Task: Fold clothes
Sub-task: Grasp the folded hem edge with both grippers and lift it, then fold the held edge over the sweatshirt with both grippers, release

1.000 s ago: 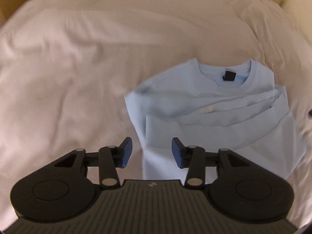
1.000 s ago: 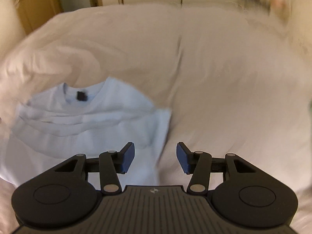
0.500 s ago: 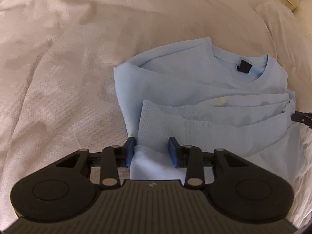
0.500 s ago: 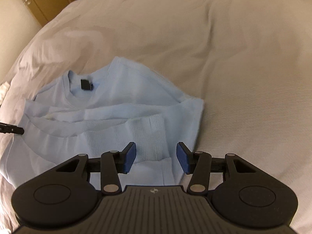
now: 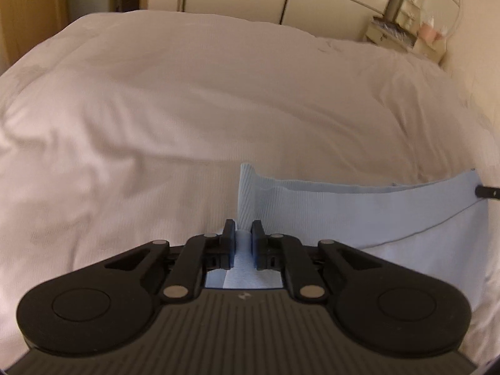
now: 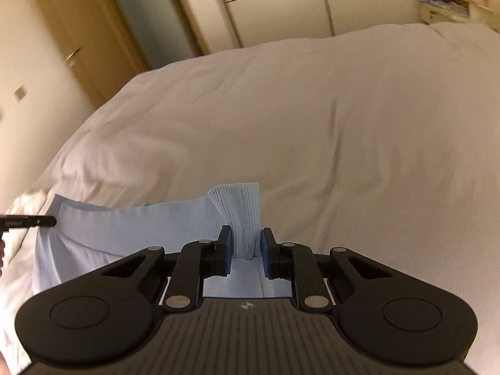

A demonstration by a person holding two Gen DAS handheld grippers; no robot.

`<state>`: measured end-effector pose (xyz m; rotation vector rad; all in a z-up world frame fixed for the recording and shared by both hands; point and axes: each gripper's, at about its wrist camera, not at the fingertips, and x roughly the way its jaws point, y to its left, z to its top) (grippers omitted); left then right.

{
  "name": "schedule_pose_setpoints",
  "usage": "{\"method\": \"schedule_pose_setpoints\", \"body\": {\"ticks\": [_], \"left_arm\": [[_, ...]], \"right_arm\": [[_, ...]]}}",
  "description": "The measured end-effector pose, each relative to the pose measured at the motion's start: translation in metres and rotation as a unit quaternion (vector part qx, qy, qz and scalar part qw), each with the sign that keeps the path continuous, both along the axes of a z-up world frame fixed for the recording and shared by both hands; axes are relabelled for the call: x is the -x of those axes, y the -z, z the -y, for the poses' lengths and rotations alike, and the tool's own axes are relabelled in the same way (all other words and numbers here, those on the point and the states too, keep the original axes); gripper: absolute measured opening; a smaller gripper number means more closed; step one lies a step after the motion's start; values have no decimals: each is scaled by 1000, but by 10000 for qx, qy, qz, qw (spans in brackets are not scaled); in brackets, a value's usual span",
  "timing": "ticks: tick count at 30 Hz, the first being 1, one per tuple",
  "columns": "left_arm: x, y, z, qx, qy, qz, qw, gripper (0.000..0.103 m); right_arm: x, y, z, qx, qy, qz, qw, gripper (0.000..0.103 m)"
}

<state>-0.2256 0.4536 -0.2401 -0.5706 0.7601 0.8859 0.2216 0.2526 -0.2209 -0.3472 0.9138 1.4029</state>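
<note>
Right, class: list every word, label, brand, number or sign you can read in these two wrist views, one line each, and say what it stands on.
No text can be read.
Left gripper body: a small pale emblem, a symbol, not letters.
Right gripper body: the same emblem, no words.
Dark bar at the left edge of the right wrist view: faint pale print, too small and blurred to read.
Light blue garment: no label or print shows.
Shelf items: blurred, nothing readable.

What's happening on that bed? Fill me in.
A person is folding a light blue sweatshirt on a white duvet, with a hand-held gripper in each hand. The left hand-held gripper has the ribbed hem's left corner between its closing jaws; the right hand-held gripper is closing on the right corner. The hem stands lifted off the bed between them, the rest of the garment hidden behind it.
</note>
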Motion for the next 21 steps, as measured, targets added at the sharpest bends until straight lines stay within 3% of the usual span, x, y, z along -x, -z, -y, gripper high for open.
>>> {"method": "schedule_pose_setpoints", "body": {"ticks": [5, 8, 9, 10, 12, 17, 19, 21], "left_arm": [[-35, 43, -35, 79, 199, -519, 9984, 9], [-42, 69, -44, 263, 188, -939, 9951, 17], [-40, 75, -45, 309, 110, -1055, 9939, 24], [-36, 75, -45, 318, -14, -1082, 9936, 36], [-18, 66, -43, 371, -376, -905, 9945, 39], [53, 41, -10, 904, -1260, -448, 9869, 40], [85, 40, 14, 1337, -1635, -218, 9772, 47], [114, 43, 39, 1832, -2082, 183, 9606, 50]], "right_arm": [[-10, 38, -35, 411, 245, 74, 9988, 18], [-14, 64, -49, 759, 503, 44, 9958, 19], [-13, 73, -53, 923, 577, 35, 9940, 22], [-12, 77, -53, 1019, 678, 51, 9925, 38], [-10, 75, -44, 1068, 965, 79, 9896, 67], [-7, 51, 20, 900, 1939, -221, 9766, 71], [-2, 50, 59, 880, 2268, -796, 9667, 71], [7, 56, 95, 968, 2565, -1277, 9532, 71]]}}
